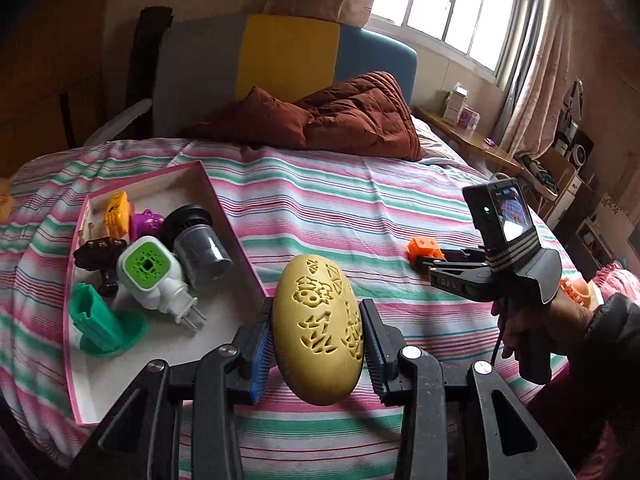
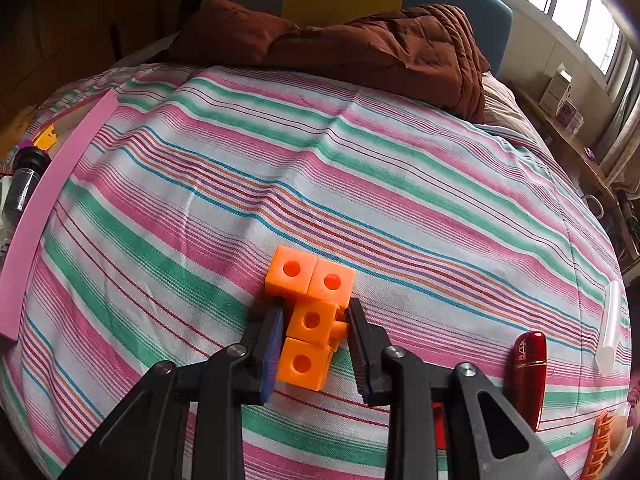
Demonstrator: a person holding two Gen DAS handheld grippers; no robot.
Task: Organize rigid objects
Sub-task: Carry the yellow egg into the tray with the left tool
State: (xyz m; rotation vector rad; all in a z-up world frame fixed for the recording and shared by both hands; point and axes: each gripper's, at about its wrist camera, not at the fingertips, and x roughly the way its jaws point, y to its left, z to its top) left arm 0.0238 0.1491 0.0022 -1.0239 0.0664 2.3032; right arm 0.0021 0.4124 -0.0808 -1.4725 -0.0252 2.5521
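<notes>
My left gripper (image 1: 317,306) is shut on a yellow carved egg (image 1: 320,332) and holds it above the striped bedspread (image 1: 360,208), just right of a pink-rimmed white box (image 1: 224,196). Inside the box lie a green stand (image 1: 104,326), a white plug with a green face (image 1: 154,276), a grey cylinder (image 1: 200,248) and other small toys. My right gripper (image 2: 315,308) points down at an orange piece of joined cubes (image 2: 310,292) lying on the bed. Its pads press the two nearer cubes from both sides. The left wrist view shows the right gripper (image 1: 420,262) at the orange cubes (image 1: 424,248).
A red lipstick-like tube (image 2: 530,368) and a white stick (image 2: 608,320) lie right of the right gripper. An orange object (image 2: 600,440) sits at the lower right edge. A brown quilt (image 1: 340,116) is bunched at the headboard. The box's pink wall (image 2: 60,168) is far left.
</notes>
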